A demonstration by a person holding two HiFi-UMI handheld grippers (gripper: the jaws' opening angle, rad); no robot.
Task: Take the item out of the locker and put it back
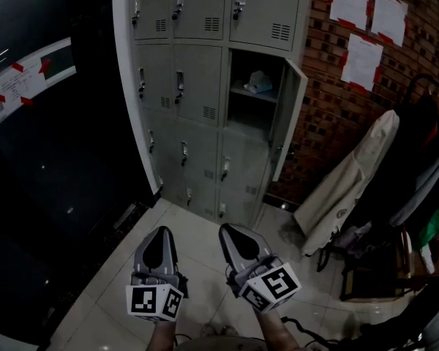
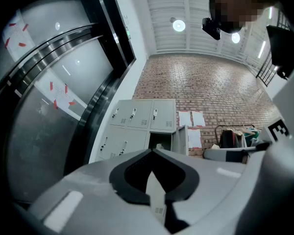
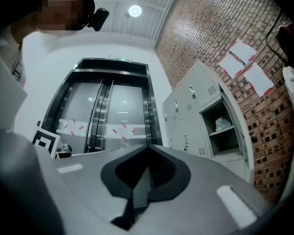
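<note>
Nearest to me in the head view are my two grippers, held low over the tiled floor [image 1: 197, 229]. The left gripper [image 1: 163, 232] and the right gripper [image 1: 227, 229] sit side by side, tips pointing at the grey lockers [image 1: 197, 86], well apart from them. One locker door [image 1: 287, 119] in the middle row stands swung open to the right. The item [image 1: 258, 83], a pale crumpled bundle, lies on the shelf inside that open compartment. To the right is a brick wall [image 1: 325, 123] with papers [image 1: 362, 61] taped on it, and coats [image 1: 344, 181] hang below.

In the left gripper view, the left gripper [image 2: 153, 152] has its jaws pressed together with nothing between them. Beyond its tips I see the lockers [image 2: 137, 116] with the open door [image 2: 180, 138]; the item is too small for me to make out here.

In the right gripper view, the right gripper [image 3: 148, 145] is also closed and empty. The item [image 3: 221, 125] rests on the shelf in the open compartment, off to the right, and glass doors [image 3: 112, 111] stand to the left of the lockers [image 3: 188, 111].
</note>
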